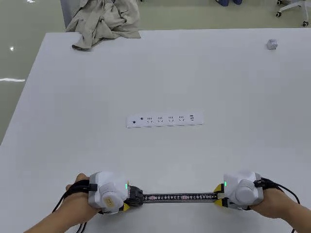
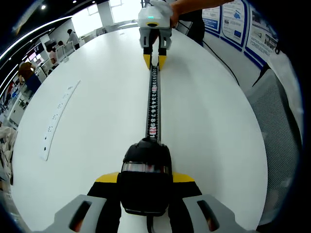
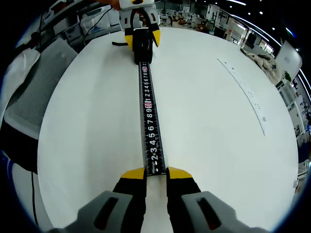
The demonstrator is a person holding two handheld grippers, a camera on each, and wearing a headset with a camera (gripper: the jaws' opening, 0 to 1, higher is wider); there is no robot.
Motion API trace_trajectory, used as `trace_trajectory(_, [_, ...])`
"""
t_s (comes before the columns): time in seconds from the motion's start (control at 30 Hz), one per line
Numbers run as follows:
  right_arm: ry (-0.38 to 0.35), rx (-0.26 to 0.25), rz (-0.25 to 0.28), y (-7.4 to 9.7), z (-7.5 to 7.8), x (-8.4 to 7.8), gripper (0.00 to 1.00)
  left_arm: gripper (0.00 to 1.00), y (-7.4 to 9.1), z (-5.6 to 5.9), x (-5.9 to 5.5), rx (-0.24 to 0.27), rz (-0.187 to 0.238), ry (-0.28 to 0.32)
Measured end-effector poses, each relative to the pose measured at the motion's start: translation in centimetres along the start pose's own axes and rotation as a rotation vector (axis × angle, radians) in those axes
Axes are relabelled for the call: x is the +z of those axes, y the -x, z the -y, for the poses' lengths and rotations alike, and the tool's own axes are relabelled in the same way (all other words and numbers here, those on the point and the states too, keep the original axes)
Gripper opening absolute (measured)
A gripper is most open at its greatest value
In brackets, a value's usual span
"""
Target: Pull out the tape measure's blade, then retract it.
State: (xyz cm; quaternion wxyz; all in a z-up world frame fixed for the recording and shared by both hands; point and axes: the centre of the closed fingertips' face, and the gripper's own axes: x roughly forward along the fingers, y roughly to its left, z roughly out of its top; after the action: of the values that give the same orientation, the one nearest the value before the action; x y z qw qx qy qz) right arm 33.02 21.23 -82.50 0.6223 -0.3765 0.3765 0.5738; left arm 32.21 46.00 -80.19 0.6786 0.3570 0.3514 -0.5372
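Head view: the blade [image 1: 180, 197] was seen drawn out over the counter [image 1: 146, 73], on the near side of the power strip [image 1: 164, 119] and parallel to the strip's long axis. The tape measure's case [image 1: 136, 196] was clamped in the left tongs [image 1: 130, 198], nearer the strip's left end. The blade's tip was pinched by the right tongs [image 1: 217, 195], nearer its right end. For retraction, the tip would probably have to be led leftward, toward the case.
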Motion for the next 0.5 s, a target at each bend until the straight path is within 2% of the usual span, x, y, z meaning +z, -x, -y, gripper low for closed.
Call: trace_trajectory(0.5, [-0.008, -0.033, -0.029, -0.05, 0.13, -0.18, 0.16, 0.36, 0.18, -0.12, 0.21, 0.025, 0.030, 0.020])
